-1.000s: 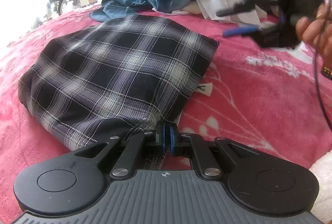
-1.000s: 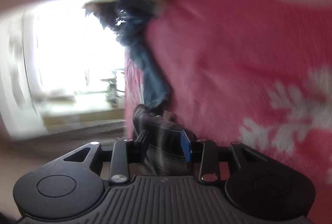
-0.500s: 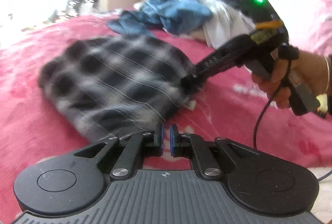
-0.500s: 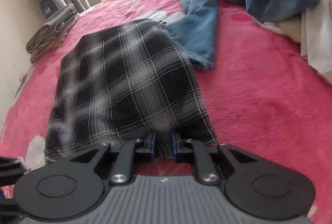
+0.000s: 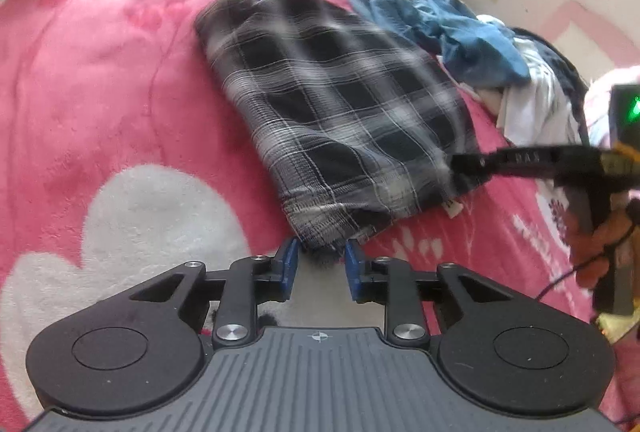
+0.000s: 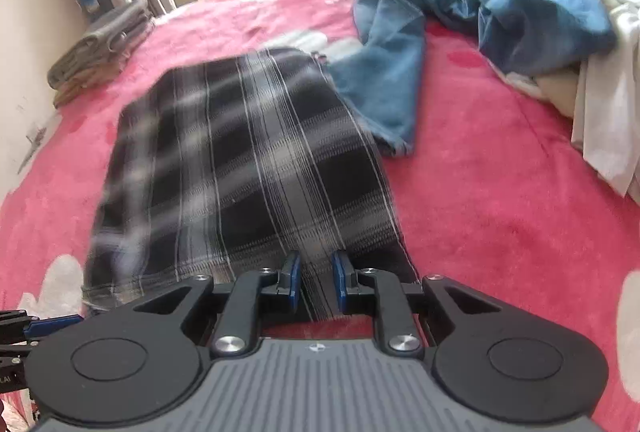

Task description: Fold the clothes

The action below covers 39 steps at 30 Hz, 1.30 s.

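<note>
A black-and-white plaid garment [image 6: 240, 167], already folded into a long rectangle, lies flat on the bed [image 6: 500, 191], which is covered by a pink blanket, with its near short edge toward the person and its far edge reaching toward the middle of the bed. The step in hand looks like taking hold of that near edge at two points, so the next fold can carry it over toward the far edge. The left hand-held gripper [image 5: 318, 266] sits at the near left corner of the garment; its jaws are opening, the blue pads stand apart, and the corner's tip lies just between their ends without being pressed. The right hand-held gripper [image 6: 316, 282] is over the near edge close to its right corner; its jaws are opening slightly and are parted, with the plaid cloth running through the gap, though it cannot be told whether the pads press on it. The next move seems to call for both pairs of jaws to close firmly on the hem, then lift together and evenly so the layers do not slide apart. A pair of jeans [image 6: 384, 79] lies just beside the garment's far right side, a heap of unfolded clothes [image 6: 560, 15] sits toward the far right corner of the bed, and a folded stack [image 6: 100, 47] rests at the far left edge.
</note>
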{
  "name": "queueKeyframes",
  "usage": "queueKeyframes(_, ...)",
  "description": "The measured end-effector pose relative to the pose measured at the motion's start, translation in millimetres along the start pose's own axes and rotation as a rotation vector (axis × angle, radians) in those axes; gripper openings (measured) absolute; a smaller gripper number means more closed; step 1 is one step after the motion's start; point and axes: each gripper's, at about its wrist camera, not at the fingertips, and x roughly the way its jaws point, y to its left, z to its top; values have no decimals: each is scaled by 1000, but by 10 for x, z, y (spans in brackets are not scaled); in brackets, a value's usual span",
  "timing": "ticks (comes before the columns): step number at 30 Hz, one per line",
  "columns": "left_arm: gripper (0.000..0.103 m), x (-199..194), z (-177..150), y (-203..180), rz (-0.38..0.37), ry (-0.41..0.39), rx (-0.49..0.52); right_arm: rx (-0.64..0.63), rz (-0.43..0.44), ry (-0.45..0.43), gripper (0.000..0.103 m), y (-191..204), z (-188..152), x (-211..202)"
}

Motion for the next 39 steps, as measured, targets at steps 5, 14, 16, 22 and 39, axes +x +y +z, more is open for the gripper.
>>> queueKeyframes(5,5,72,-25,90,-51,36,-77,8,-7,11,19,-1,-18,30)
queueKeyframes(14,1,88,-111,83,-119,115,-137,-2,-11,13,19,-4,-30,55)
queueKeyframes(16,1,117,-146,77,-118,136,-123,-7,-11,14,19,-4,-35,55)
queueKeyframes(22,1,10,-252,-69,-111,164,16,-24,-12,16,19,4,-25,60)
queueKeyframes(39,19,225,94,-350,3,11,240,-240,-99,-65,17,200,198,180)
